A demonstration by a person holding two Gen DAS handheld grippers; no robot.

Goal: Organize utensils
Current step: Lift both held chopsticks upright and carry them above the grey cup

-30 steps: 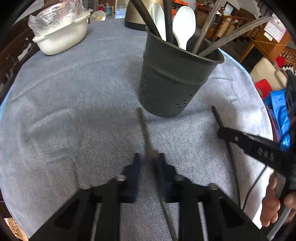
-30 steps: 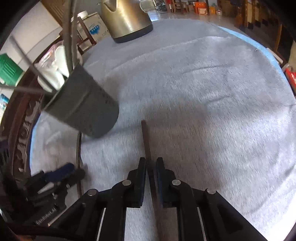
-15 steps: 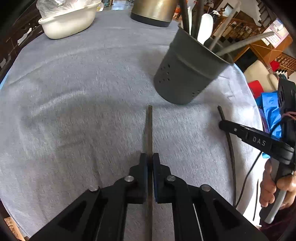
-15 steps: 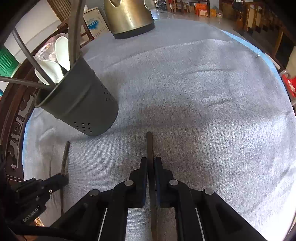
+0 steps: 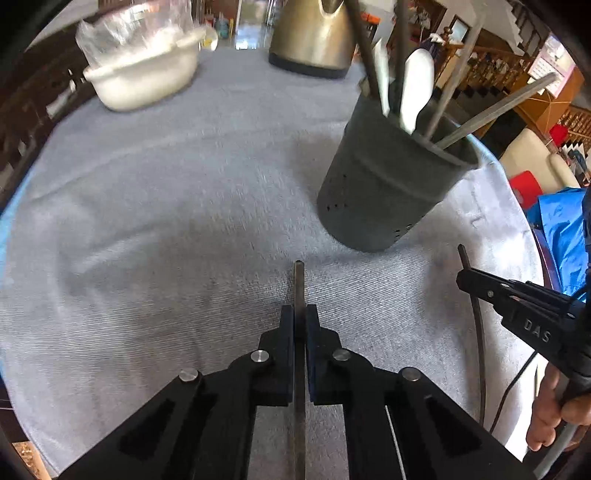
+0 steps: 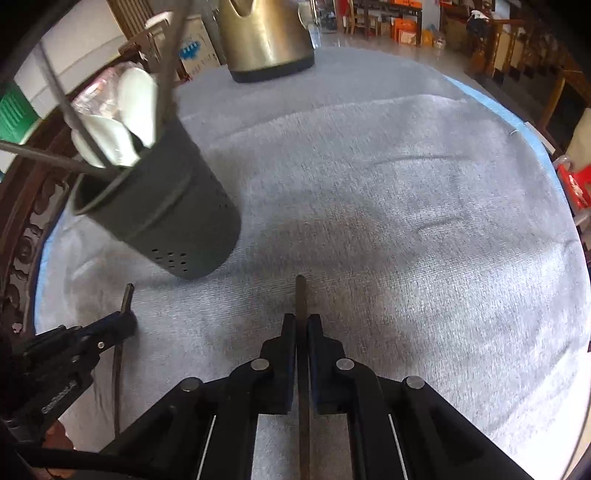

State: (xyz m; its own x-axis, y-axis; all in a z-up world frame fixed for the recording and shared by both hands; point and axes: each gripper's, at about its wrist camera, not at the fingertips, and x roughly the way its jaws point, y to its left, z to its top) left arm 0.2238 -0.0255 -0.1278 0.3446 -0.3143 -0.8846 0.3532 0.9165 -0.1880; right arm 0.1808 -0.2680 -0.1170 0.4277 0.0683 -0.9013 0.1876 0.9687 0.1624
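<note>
Step in hand, at a guess: picking up two loose sticks to drop into the dark cup (image 5: 391, 184). Left gripper (image 5: 300, 314) squeezed shut on the left stick (image 5: 299, 284), just in front of the cup, tip pointing toward the cup's bottom. Right gripper (image 6: 302, 321) pinched on the right stick (image 6: 301, 295) too, jaws just squeezed tighter with the stick between them, in front of the cup and off to its right. Hard to tell if the sticks touch the grey cloth (image 5: 147, 221).

Next, probably: lift higher, tip each stick upright, bring it over the cup's open top, then let go. Careful not to bump the long handles poking out, or knock the cup over.

Counting, left to right:
- One white bowl (image 5: 144, 85) with a bag inside, far behind the cup to its left.
- One gold kettle (image 5: 314, 33) behind the cup.
- One cup, holding two white spoons (image 5: 417, 85) and about four long sticks.
- Two sticks held, one per gripper.
- No others seen loose near the cup.
</note>
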